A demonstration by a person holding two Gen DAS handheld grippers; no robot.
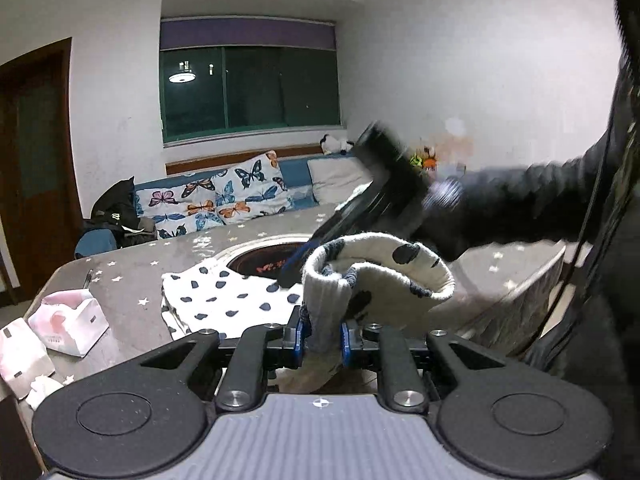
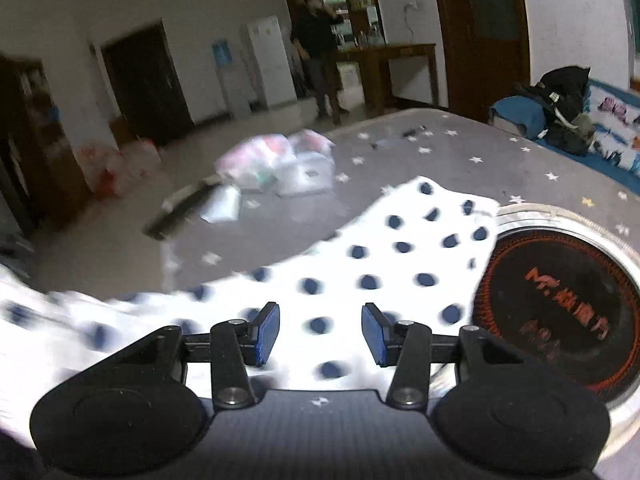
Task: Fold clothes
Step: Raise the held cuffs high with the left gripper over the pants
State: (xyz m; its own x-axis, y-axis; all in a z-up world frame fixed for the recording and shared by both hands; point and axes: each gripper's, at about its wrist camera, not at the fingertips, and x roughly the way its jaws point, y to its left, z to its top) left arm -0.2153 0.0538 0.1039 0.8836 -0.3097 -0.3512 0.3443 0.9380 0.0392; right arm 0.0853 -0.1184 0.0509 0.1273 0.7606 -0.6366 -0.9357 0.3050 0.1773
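On the left of the table (image 1: pixel 132 280) lie tissue packs (image 1: pixel 70 320). The spotted garment (image 1: pixel 224 300) spreads mid-table, its far edge touching the round burner (image 1: pixel 276 258). The left gripper (image 1: pixel 324 338) pinches a lifted fold of it. Farther right, the right gripper (image 2: pixel 320 338) hangs over the cloth, jaws apart and empty.

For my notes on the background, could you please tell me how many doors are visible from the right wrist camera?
2. One dark door stands in the far wall at left; another dark door with a glass panel stands at upper right. Others may be hidden.
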